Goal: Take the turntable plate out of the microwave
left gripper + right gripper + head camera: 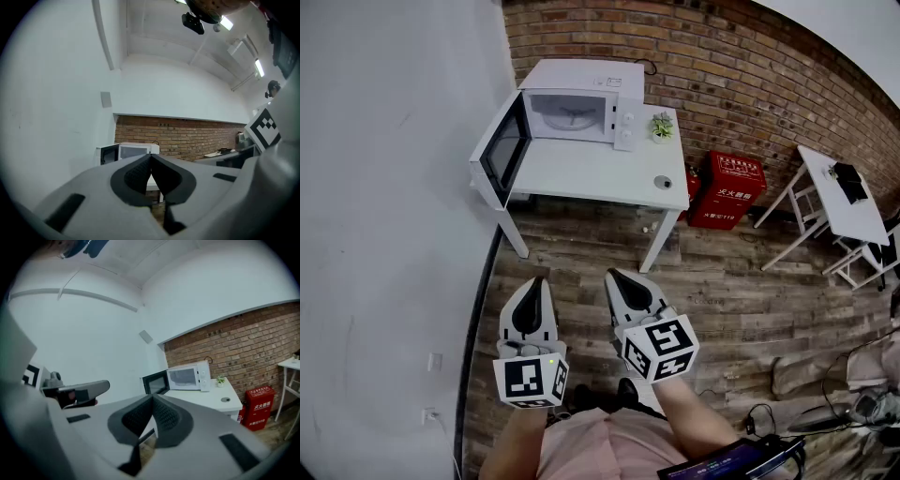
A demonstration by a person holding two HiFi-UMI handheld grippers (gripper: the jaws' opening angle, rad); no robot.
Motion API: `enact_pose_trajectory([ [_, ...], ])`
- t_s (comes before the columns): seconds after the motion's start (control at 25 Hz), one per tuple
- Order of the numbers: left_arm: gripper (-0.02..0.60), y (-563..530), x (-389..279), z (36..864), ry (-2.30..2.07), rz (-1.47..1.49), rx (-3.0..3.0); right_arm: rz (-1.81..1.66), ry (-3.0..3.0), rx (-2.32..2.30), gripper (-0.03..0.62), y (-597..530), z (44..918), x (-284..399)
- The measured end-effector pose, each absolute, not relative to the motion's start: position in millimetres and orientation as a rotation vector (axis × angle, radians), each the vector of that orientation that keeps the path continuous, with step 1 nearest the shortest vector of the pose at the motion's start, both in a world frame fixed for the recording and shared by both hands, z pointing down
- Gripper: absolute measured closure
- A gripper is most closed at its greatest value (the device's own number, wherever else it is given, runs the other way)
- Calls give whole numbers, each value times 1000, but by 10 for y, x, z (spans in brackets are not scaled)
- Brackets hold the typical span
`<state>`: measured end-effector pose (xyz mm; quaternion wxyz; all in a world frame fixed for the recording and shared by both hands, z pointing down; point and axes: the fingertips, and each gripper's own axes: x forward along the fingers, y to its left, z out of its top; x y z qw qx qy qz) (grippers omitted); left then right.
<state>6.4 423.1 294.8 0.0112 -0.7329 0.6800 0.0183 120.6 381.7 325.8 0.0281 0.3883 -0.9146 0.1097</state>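
Note:
A white microwave [581, 101] stands on a white table [600, 173] against the brick wall, its door [502, 150] swung open to the left. Inside the lit cavity lies the glass turntable plate [572, 118]. Both grippers hover over the wooden floor, well short of the table. My left gripper [539, 280] is shut with nothing in it. My right gripper [611, 274] is also shut and empty. In the left gripper view the microwave [133, 151] shows small beyond the left gripper [151, 158]. The right gripper view has the microwave [185, 377] past the right gripper [153, 398].
On the table sit a small potted plant [662, 127] and a round dark object [662, 182]. A red box [727, 190] stands on the floor right of the table. A folding white table [839, 206] is at the far right. A white wall runs along the left.

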Motion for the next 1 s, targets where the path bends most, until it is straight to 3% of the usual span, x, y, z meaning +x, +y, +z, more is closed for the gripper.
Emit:
enact_pose_trajectory([
  [0.32,571,4325,-34,2918,2090,62,-2301,374,-2834,1242,586,3882,3255,1112],
  [0.4,398,4321,-32,2920,2046,62,-2331,401,-2850,1238,422,3881,3240,1054],
  [0.44,379,4321,-43,2922,2032,63,-2341,406,-2851,1244,416,3879,3238,1032],
  [1.0,411,4141,-260,3075,2008,37,-2391,359,-2790,1365,448,3693,3307,1014],
])
